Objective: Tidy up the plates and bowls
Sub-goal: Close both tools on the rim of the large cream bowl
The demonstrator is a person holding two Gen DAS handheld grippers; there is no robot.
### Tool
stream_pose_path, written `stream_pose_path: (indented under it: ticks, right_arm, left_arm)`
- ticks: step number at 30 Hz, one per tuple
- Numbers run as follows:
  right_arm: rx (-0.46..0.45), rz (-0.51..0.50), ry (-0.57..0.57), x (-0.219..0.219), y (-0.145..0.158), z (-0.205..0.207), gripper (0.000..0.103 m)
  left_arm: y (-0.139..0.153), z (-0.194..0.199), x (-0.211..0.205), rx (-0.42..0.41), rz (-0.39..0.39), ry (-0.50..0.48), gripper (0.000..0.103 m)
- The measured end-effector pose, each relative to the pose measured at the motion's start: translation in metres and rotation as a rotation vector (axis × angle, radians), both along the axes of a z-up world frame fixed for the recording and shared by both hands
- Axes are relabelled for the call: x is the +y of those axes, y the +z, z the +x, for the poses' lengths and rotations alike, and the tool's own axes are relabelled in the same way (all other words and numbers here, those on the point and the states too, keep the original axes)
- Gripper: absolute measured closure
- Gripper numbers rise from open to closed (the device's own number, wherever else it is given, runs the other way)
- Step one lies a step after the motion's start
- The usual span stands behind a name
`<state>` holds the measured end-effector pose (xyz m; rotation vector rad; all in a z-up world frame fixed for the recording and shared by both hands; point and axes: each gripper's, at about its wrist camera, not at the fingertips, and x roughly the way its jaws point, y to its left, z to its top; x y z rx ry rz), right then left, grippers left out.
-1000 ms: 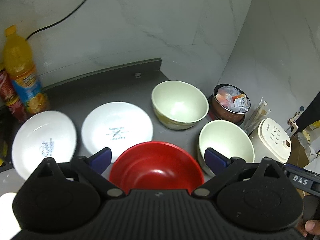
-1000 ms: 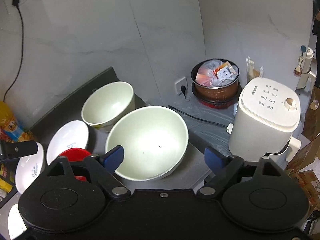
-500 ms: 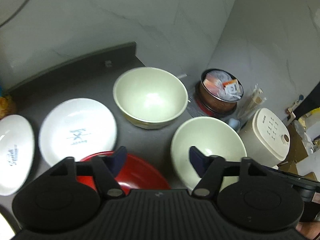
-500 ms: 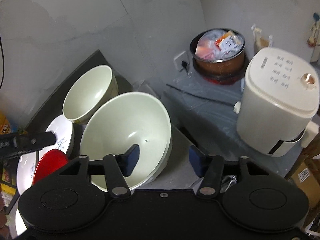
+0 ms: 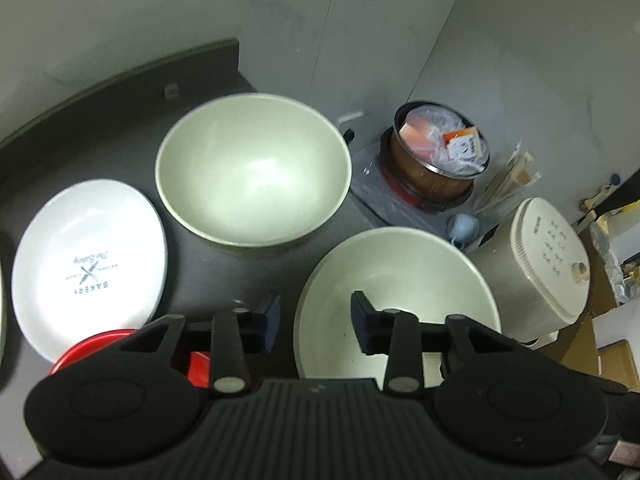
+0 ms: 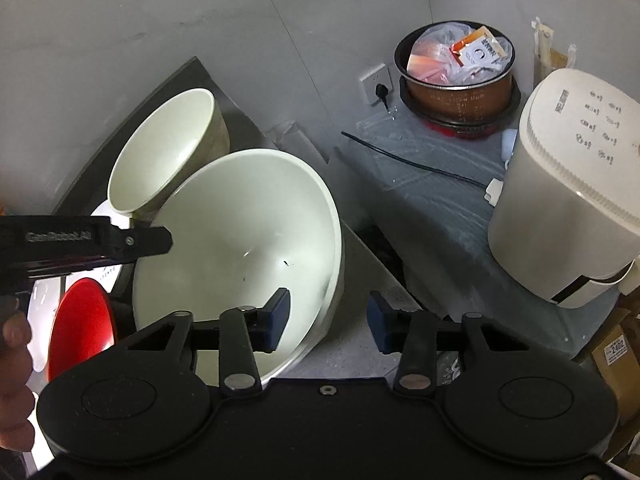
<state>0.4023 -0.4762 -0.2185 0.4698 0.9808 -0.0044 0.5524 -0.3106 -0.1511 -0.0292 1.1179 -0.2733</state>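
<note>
Both fingers narrowed, astride near bowl (image 5: 400, 272) rim, gaps remain; red bowl (image 6: 80, 320) mostly hidden.

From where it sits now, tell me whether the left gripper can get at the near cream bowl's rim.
Probably yes. The left gripper is open and straddles the near cream bowl's left rim, one finger inside, one outside, with nothing between them but the rim.

Home kitchen here: rice cooker (image 6: 560, 200) and inner pot (image 6: 456, 92) beyond the fingers, marble-tiled wall (image 5: 200, 12) ahead
</note>
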Motion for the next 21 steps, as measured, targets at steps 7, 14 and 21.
stream_pose_path:
  ticks: [7,14,21]
  right_arm:
    - [0.012,-0.01,0.042,0.005,-0.006,0.007,0.082]
    - [-0.043,-0.024,0.023,0.001,0.018,0.002,0.083]
    - [-0.126,-0.045,0.016,0.009,0.048,-0.003,0.083]
  left_arm:
    - [-0.026,0.011,-0.009,0.063,0.059,-0.005,0.088]
    - [-0.018,0.011,-0.006,0.058,0.024,0.019,0.094]
    - [0.012,0.001,0.011,0.002,-0.037,0.053,0.094]
